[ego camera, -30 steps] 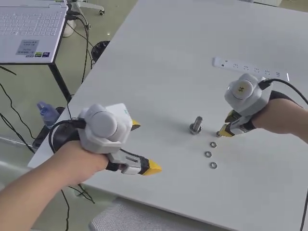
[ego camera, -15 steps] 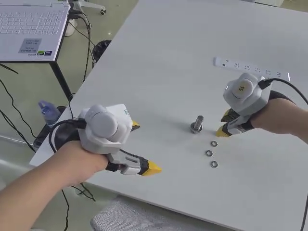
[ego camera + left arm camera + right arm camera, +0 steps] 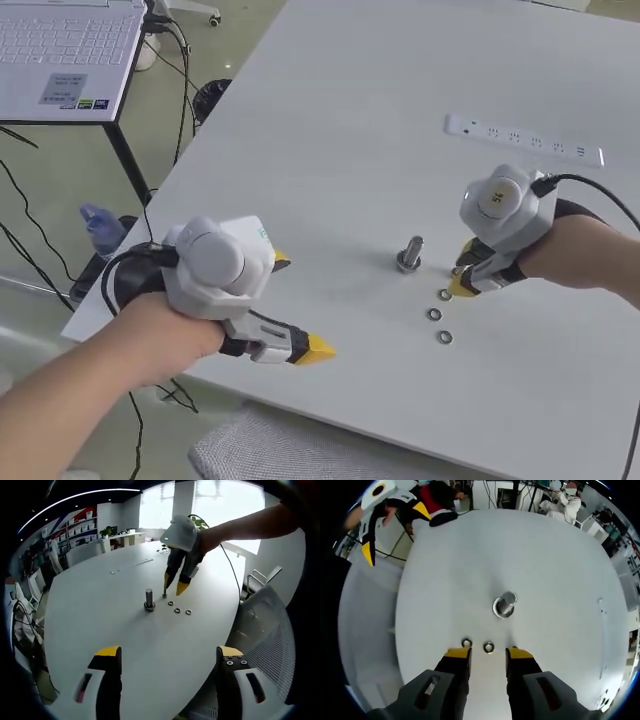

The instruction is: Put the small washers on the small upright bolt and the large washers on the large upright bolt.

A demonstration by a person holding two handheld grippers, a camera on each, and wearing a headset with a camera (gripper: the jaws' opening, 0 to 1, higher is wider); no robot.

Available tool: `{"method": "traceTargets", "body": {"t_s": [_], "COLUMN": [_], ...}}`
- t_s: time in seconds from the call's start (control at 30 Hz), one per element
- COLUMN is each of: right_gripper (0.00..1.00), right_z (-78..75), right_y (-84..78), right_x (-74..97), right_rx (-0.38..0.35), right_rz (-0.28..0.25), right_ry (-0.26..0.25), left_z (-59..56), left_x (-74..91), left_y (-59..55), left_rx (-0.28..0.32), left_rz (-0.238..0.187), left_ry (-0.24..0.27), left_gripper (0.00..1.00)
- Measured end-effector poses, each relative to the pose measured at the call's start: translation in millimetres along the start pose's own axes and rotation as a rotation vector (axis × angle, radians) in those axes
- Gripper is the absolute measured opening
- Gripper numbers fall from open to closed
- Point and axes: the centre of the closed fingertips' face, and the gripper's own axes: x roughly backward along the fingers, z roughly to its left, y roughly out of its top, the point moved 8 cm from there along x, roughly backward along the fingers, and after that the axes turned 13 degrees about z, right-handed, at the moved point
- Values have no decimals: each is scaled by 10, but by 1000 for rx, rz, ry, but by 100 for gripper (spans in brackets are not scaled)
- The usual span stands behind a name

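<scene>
At the right of the head view, the right gripper (image 3: 489,655), jaws narrowly apart, flanks a washer (image 3: 488,647) near the bolt (image 3: 409,256). At lower left, the left gripper (image 3: 169,652) gapes wide.

We see a plain white table (image 3: 350,120). Right of centre, the bolt (image 3: 409,256) and three washers (image 3: 434,314) are bare silver metal. The left gripper (image 3: 300,305) and right gripper (image 3: 464,270) have white shells and black jaws tipped yellow. At upper right lies a white power strip (image 3: 523,141), and at the left edge a blue bottle (image 3: 100,230).
</scene>
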Motion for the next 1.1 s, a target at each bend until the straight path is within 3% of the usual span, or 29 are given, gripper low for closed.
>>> {"method": "traceTargets", "body": {"t_s": [0.13,0.37,1.1], "right_gripper": [29,28,25], "right_z": [20,36,28], "right_y": [-11,-39,-5], "right_x": [-59,-198,-399], "right_rx": [1,5,33], "right_rz": [9,28,58], "right_ry": [-1,13,-8], "left_z": [4,13,33], "left_x": [13,2,18], "left_y": [41,69,-35], "left_rx": [9,6,22], "left_rz": [-21,-22,-1], "left_ry": [-3,-5,-8], "left_gripper": [78,81,79]}}
